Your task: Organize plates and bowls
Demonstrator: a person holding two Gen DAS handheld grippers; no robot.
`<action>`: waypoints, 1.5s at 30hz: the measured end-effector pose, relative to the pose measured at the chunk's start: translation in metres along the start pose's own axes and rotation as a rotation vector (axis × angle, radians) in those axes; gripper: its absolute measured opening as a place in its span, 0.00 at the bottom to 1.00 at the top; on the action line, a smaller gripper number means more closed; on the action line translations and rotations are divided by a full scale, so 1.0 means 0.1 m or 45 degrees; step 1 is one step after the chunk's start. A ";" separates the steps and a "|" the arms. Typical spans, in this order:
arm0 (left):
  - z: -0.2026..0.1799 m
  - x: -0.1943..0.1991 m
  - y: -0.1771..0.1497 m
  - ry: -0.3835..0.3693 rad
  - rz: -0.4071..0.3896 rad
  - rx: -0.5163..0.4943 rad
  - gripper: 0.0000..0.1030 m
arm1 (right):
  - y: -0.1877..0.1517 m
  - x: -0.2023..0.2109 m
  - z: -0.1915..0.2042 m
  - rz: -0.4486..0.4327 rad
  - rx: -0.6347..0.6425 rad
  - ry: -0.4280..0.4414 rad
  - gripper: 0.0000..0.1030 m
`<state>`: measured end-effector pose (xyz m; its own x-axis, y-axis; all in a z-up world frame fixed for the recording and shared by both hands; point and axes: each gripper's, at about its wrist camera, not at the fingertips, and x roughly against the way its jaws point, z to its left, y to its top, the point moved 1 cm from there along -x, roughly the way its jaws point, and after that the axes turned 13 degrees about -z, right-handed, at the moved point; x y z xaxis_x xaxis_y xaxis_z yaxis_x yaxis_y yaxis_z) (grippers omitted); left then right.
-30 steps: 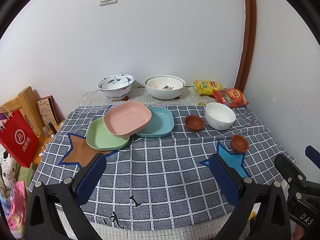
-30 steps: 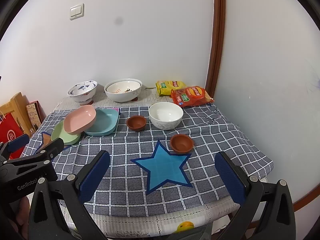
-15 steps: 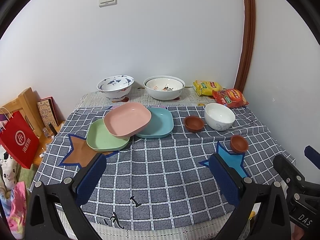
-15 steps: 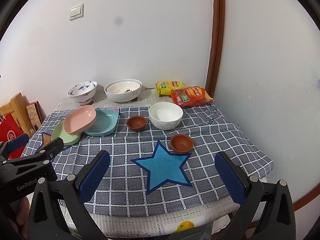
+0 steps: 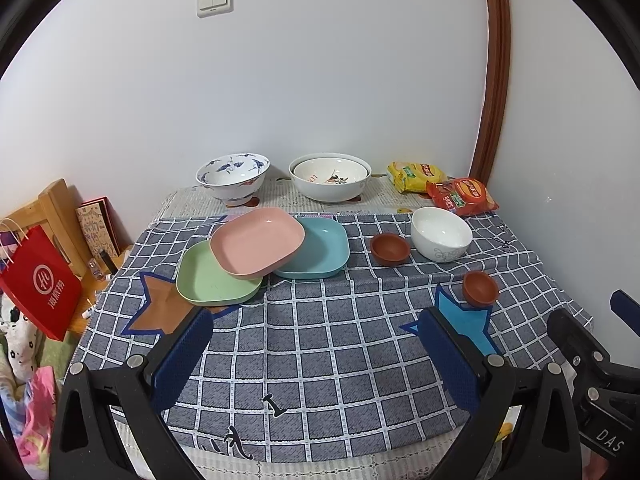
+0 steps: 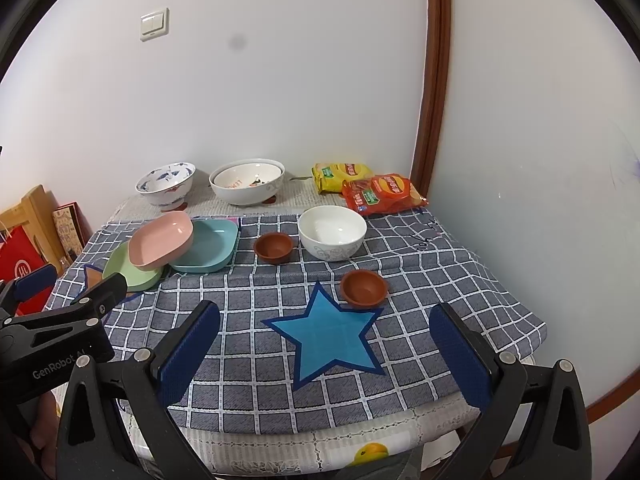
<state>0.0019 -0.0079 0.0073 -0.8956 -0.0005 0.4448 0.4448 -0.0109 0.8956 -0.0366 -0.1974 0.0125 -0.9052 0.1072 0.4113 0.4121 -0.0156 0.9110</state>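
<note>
A pink plate (image 5: 257,246) lies tilted across a green plate (image 5: 212,278) and a teal plate (image 5: 318,251) on the checked cloth. A white bowl (image 5: 441,233) and two small brown bowls (image 5: 390,249) (image 5: 480,288) stand to the right. A blue-patterned bowl (image 5: 233,176) and a large white bowl (image 5: 330,178) stand at the back. My left gripper (image 5: 316,354) is open and empty above the table's front edge. My right gripper (image 6: 324,346) is open and empty over the blue star (image 6: 326,334), with the near brown bowl (image 6: 363,287) just beyond it.
Yellow (image 5: 416,171) and red (image 5: 460,196) snack bags lie at the back right by the wall. A red paper bag (image 5: 38,282) and a wooden rack (image 5: 60,216) stand left of the table. The left gripper's body (image 6: 52,332) shows at the right wrist view's left edge.
Both views are nearly the same as a second ago; the left view has shifted only slightly. No dish has moved.
</note>
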 end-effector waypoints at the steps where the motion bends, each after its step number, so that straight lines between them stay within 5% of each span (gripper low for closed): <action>1: 0.00 0.00 0.00 -0.002 -0.001 0.000 1.00 | 0.00 0.00 0.00 0.000 -0.001 -0.001 1.00; 16: 0.03 -0.17 -0.06 -0.006 0.015 -0.006 1.00 | -0.04 -0.12 0.07 -0.024 0.003 0.004 1.00; 32: 0.18 -0.77 -0.11 -0.017 0.124 0.018 0.97 | -0.10 -0.71 0.15 0.095 -0.054 0.078 0.99; 45: 0.70 -1.30 -0.08 0.046 0.210 0.141 0.80 | 0.06 -1.22 0.36 0.141 -0.037 0.141 0.93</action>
<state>0.1153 0.0618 -0.0570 -0.8095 -0.0288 0.5864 0.5812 0.1022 0.8073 0.0802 -0.1751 -0.0338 -0.8611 -0.0071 0.5084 0.5080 -0.0503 0.8599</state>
